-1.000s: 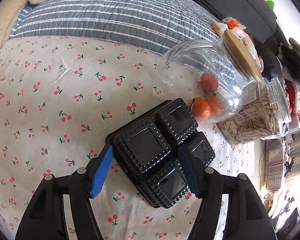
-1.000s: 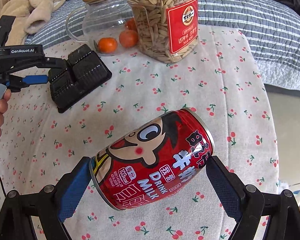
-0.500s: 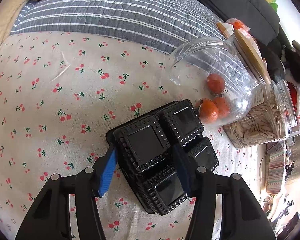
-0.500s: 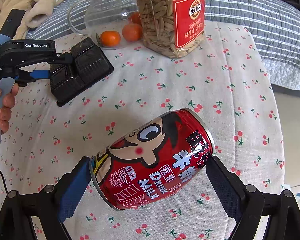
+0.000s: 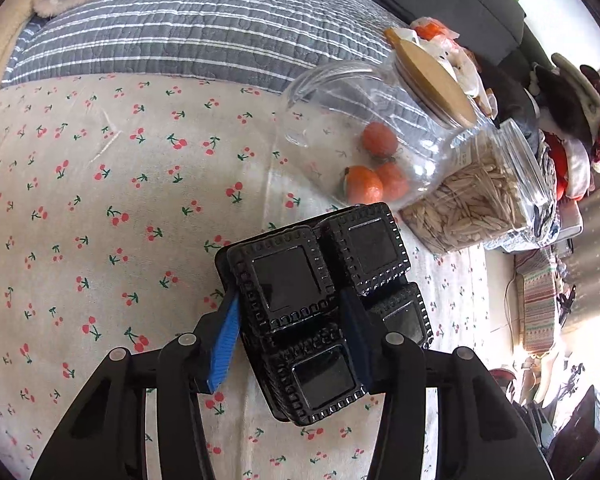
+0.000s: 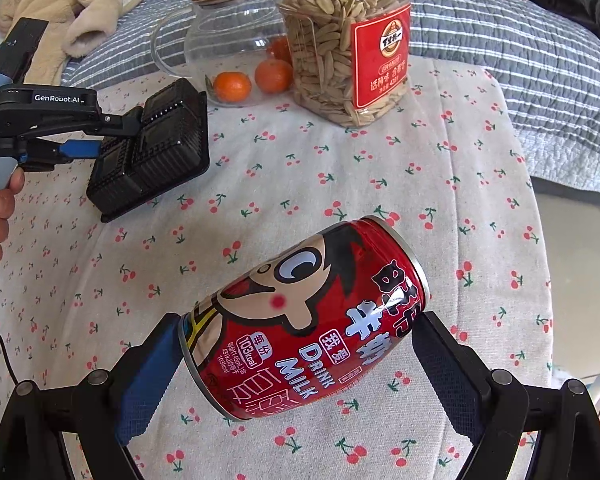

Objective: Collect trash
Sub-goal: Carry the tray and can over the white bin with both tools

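Surface cover: cherry-print cloth (image 6: pixel 340 184), spread beneath both jaws.
Seed jar (image 6: pixel 350 46): upright, red label, far beyond the right jaws.
Glass pitcher (image 6: pixel 224 40): wooden lid, left of the seed jar.
Tangerines (image 6: pixel 232 86): beside the pitcher's base.
Blanket (image 5: pixel 188 20): grey striped, beyond the cloth.
Beige garment (image 6: pixel 60 4): crumpled, far left.

— Foreground? Red milk can (image 6: pixel 306 320) clamped end to end in right gripper (image 6: pixel 296 360), tilted above cherry-print surface (image 6: pixel 380 184).
— Far left? Left gripper (image 6: pixel 100 136), jaws closing on black plastic tray (image 6: pixel 152 148), beside glass pitcher (image 6: pixel 228 40).
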